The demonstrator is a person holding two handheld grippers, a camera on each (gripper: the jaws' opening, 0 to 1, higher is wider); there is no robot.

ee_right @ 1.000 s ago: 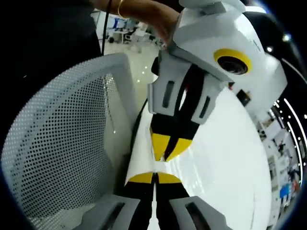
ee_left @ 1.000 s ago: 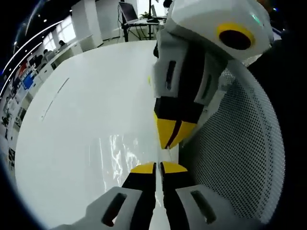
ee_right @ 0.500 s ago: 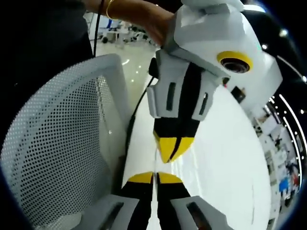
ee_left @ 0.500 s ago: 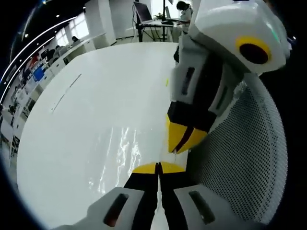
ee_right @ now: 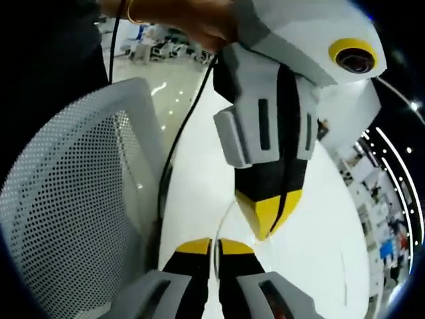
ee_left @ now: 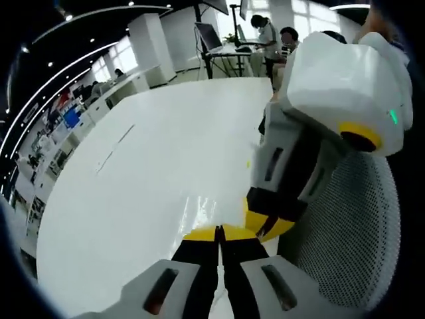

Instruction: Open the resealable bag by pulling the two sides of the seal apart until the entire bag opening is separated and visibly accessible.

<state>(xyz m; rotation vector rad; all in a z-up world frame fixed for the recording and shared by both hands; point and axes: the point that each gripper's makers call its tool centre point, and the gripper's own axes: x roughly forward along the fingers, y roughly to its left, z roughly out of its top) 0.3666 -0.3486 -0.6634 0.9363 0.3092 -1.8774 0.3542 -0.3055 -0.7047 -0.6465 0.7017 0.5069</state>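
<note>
Both grippers are pinched shut on the clear bag [ee_left: 199,214], which hangs over the white table [ee_left: 153,153]. The left gripper [ee_left: 219,231] and right gripper [ee_right: 214,244] each seem to hold one side of the seal, tips close together, probably so they can pull it apart. A mesh chair [ee_right: 73,199] sits just beside them.
</note>
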